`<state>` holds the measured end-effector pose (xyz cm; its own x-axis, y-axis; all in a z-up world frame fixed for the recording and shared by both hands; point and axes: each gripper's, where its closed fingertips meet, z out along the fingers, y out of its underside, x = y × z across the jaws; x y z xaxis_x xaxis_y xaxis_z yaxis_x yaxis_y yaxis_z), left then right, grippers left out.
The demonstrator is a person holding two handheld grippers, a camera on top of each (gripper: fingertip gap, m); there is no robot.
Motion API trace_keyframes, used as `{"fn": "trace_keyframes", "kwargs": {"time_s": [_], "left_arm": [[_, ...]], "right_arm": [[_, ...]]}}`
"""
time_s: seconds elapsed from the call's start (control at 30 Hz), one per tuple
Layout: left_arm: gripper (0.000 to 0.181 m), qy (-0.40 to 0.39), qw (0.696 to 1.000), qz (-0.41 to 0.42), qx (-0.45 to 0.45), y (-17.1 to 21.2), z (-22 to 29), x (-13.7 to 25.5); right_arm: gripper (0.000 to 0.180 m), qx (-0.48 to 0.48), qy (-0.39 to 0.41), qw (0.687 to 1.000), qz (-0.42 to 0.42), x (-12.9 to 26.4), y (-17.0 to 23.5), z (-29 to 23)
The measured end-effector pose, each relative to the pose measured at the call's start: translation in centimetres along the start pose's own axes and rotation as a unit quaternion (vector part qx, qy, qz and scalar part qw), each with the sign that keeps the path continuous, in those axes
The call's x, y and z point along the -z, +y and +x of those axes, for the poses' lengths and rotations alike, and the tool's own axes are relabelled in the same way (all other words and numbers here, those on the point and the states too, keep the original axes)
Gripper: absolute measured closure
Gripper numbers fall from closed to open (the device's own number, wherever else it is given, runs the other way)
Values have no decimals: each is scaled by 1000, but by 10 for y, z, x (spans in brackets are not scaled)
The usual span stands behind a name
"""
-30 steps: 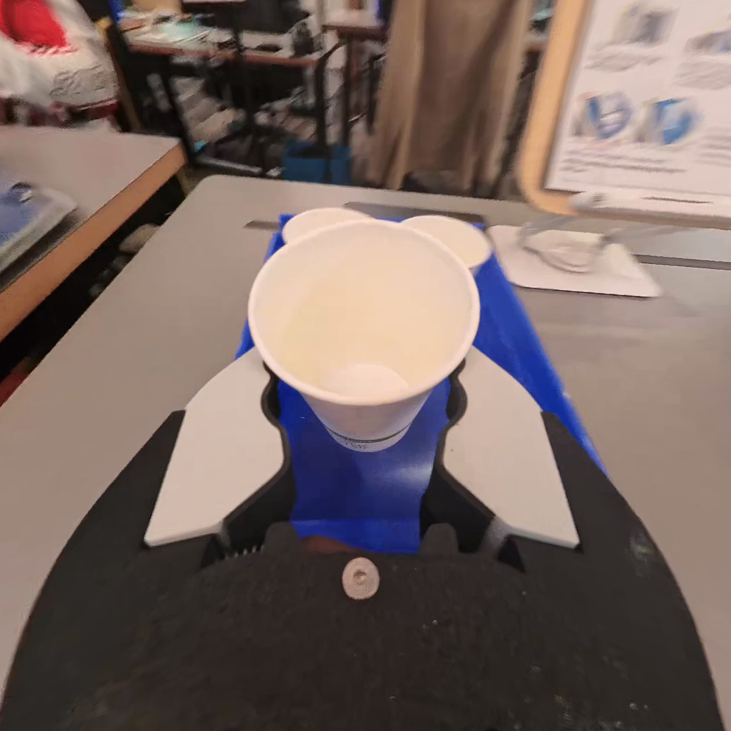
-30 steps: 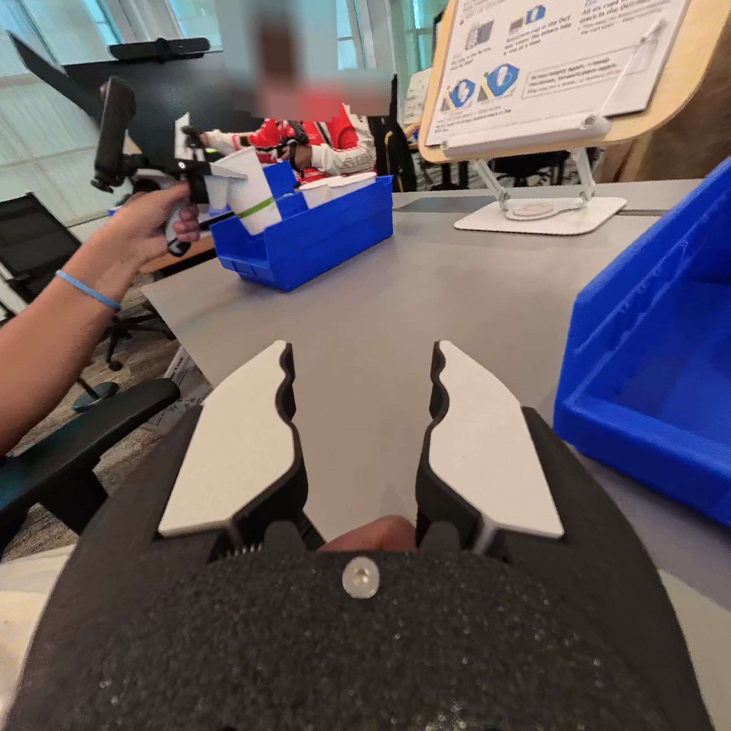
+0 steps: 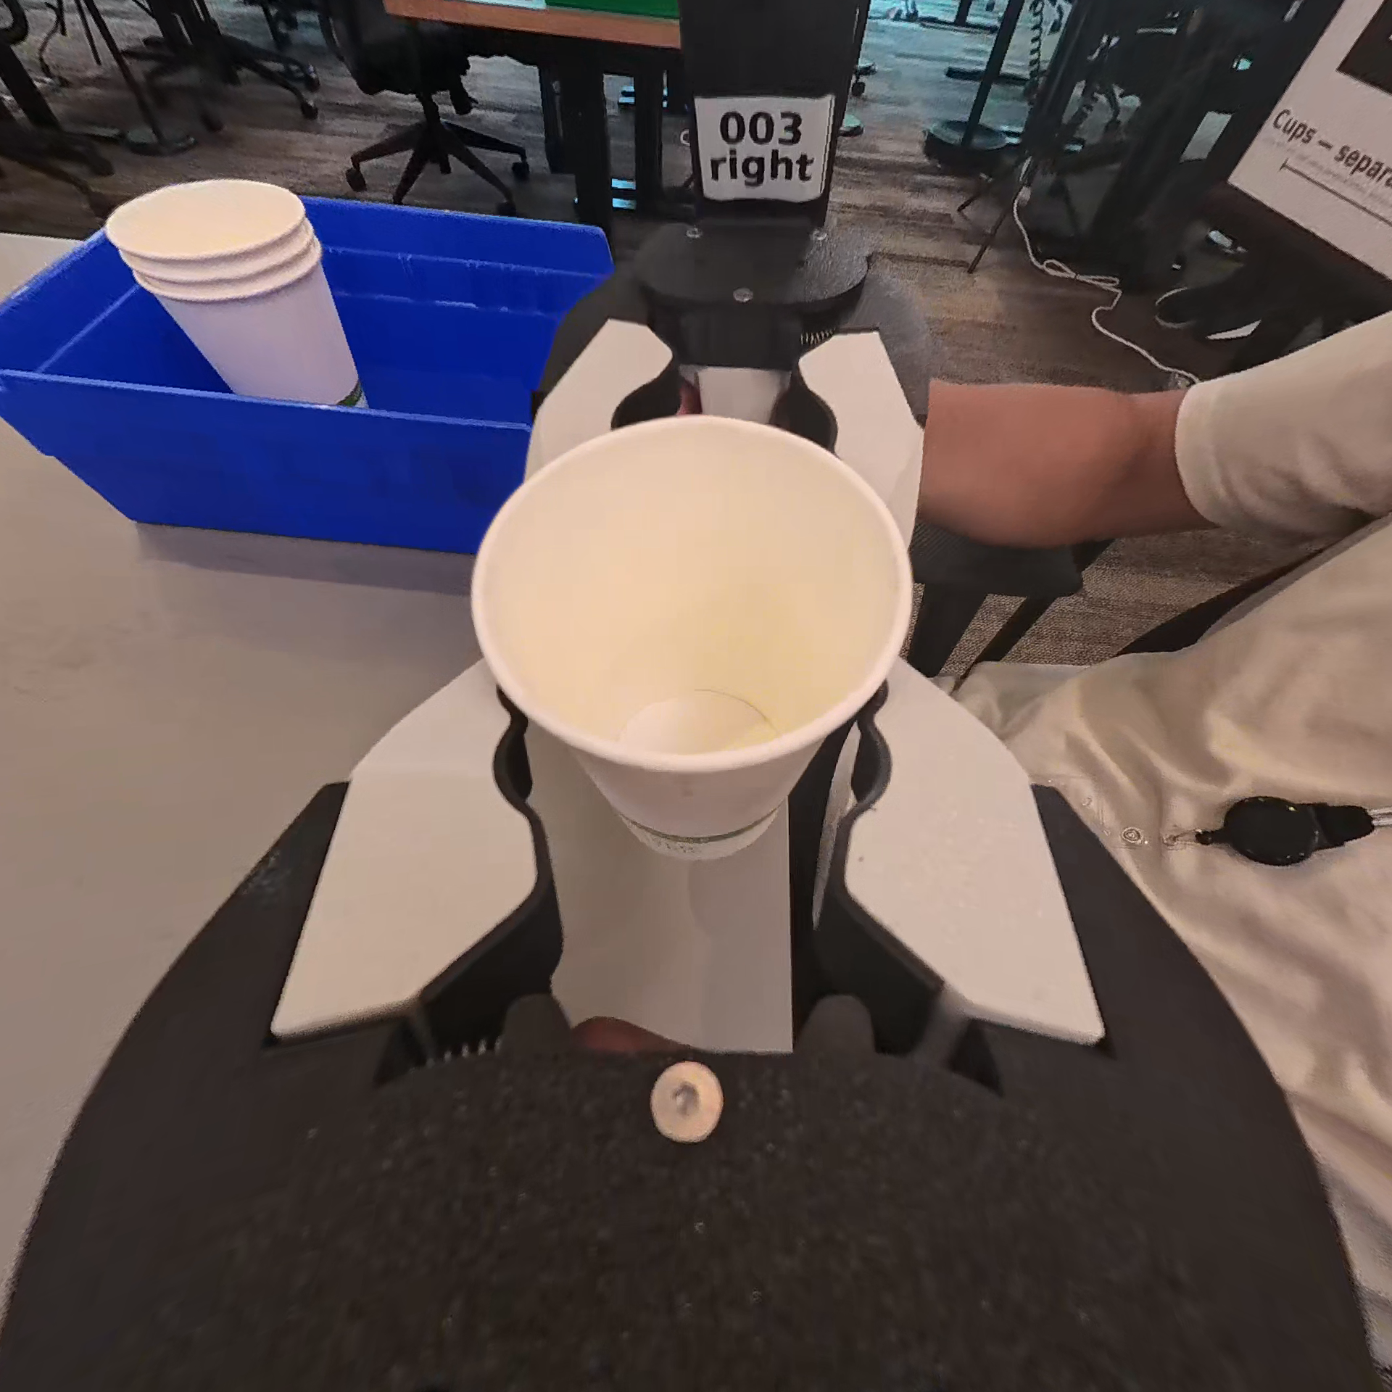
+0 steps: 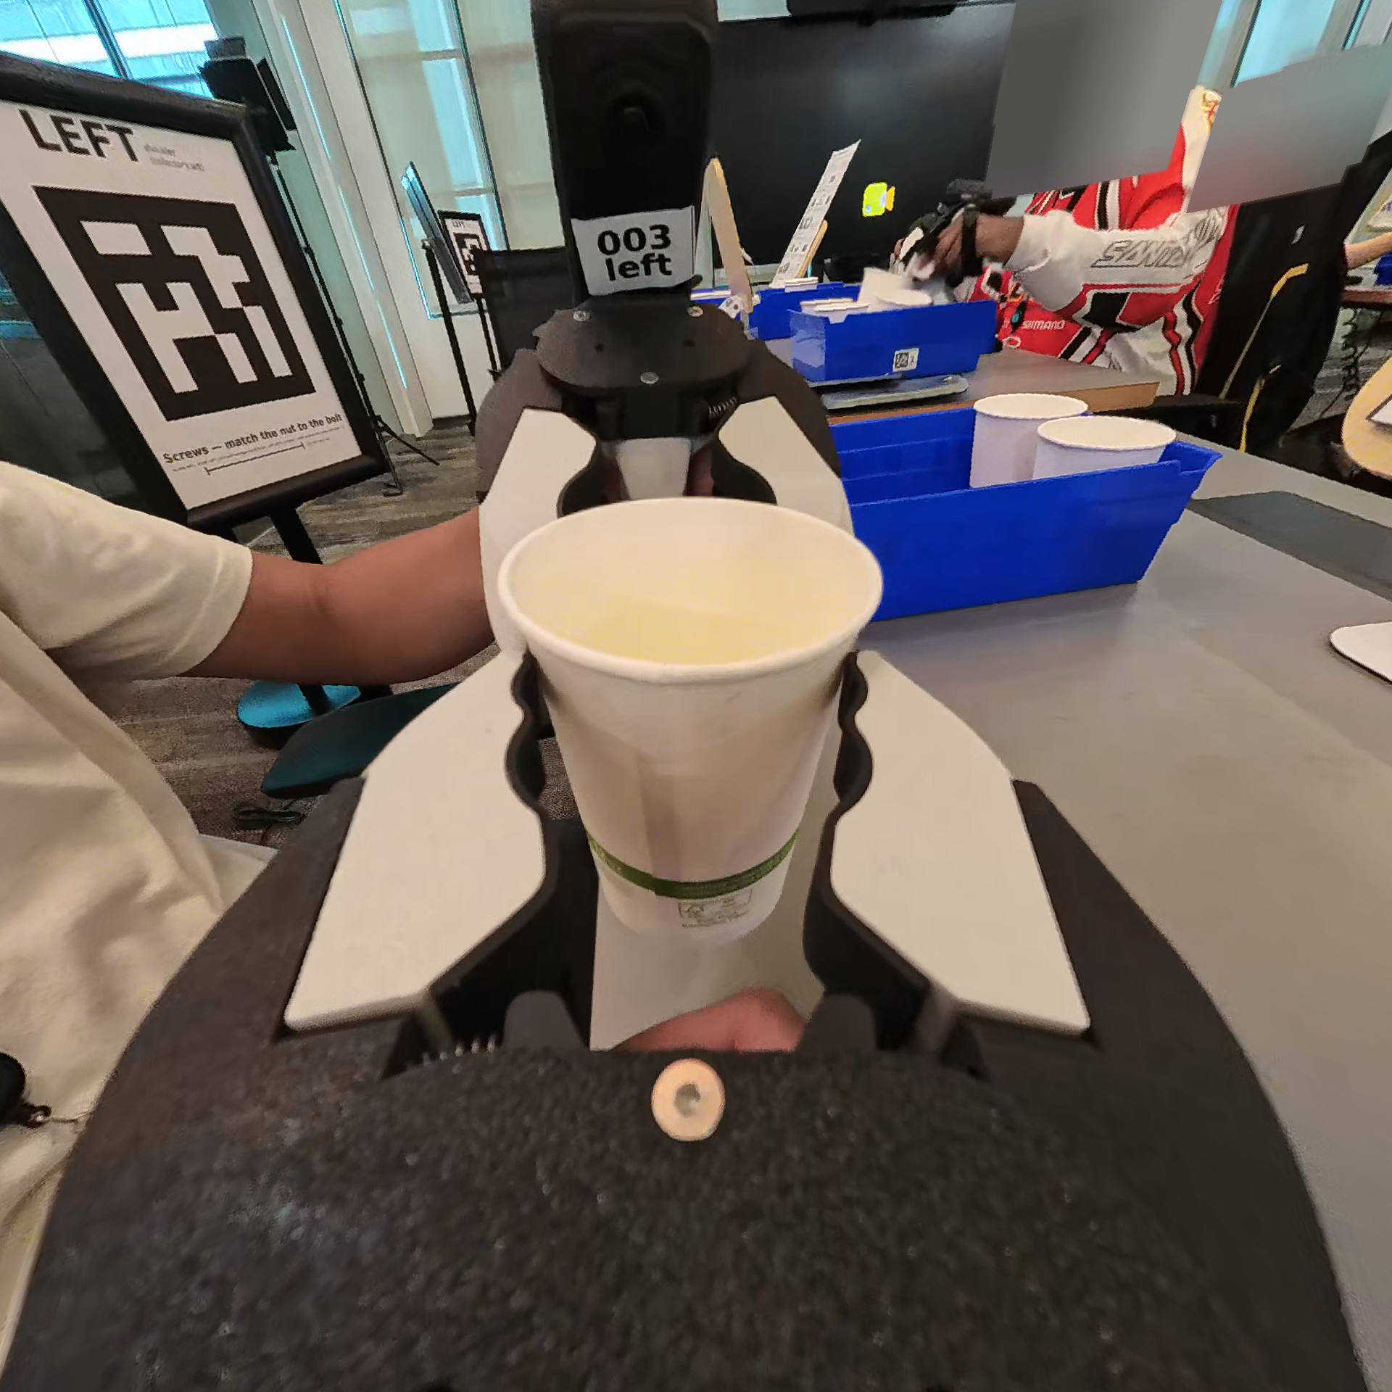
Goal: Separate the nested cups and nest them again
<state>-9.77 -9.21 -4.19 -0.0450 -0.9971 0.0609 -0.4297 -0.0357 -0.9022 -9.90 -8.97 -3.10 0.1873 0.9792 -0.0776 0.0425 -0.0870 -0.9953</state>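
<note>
Cup (image 3: 689, 602) between left gripper (image 3: 689, 723) fingers (image 3: 422, 851)

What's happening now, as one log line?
left gripper: shut on paper cup | right gripper: around same cup, grip unclear | stack of cups: in blue bin

Each wrist camera looks forward and slightly down along its own fingers from close range. The views face each other: both share the paper cup (image 3: 689, 640) (image 4: 682, 723) at 12 o'clock, the opposing gripper behind.

Bright, even light; wide-angle edge distortion.
</note>
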Motion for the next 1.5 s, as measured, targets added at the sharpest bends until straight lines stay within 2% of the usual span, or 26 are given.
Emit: {"fn": "trace_keyframes", "kwargs": {"time_s": [0.13,0.2,0.27,0.37,0.5,0.7,0.83,0.93,1.07,1.17,1.33,1.5], "left_arm": [[103,-40,999,18,20,3,-5,2],[96,-109,992,42,43,6,-21,12],[98,-191,976,68,82,14,-40,26],[92,-312,936,95,130,40,-58,49],[102,-396,897,111,161,69,-58,64],[102,-433,876,115,180,84,-61,71],[107,-465,860,129,165,86,-68,83],[107,-463,863,126,159,88,-69,82],[109,-469,862,116,155,93,-72,82],[109,-456,866,119,167,94,-71,79],[112,-456,868,116,160,94,-72,78],[112,-452,872,109,156,95,-70,72]], "right_arm": [[104,5,36,999,7,7,4,7],[104,2,72,997,18,17,4,15],[103,-1,129,991,34,35,5,26],[103,5,269,962,37,69,10,49],[103,17,412,909,57,114,18,55],[103,38,528,844,87,161,-21,71],[103,18,540,835,106,188,-65,119],[103,46,598,795,86,219,-92,174],[103,-2,629,775,64,242,-79,248],[103,-33,634,771,49,245,-60,278],[102,-67,634,770,18,245,-40,290],[103,-56,622,781,-25,243,-28,290]]}}
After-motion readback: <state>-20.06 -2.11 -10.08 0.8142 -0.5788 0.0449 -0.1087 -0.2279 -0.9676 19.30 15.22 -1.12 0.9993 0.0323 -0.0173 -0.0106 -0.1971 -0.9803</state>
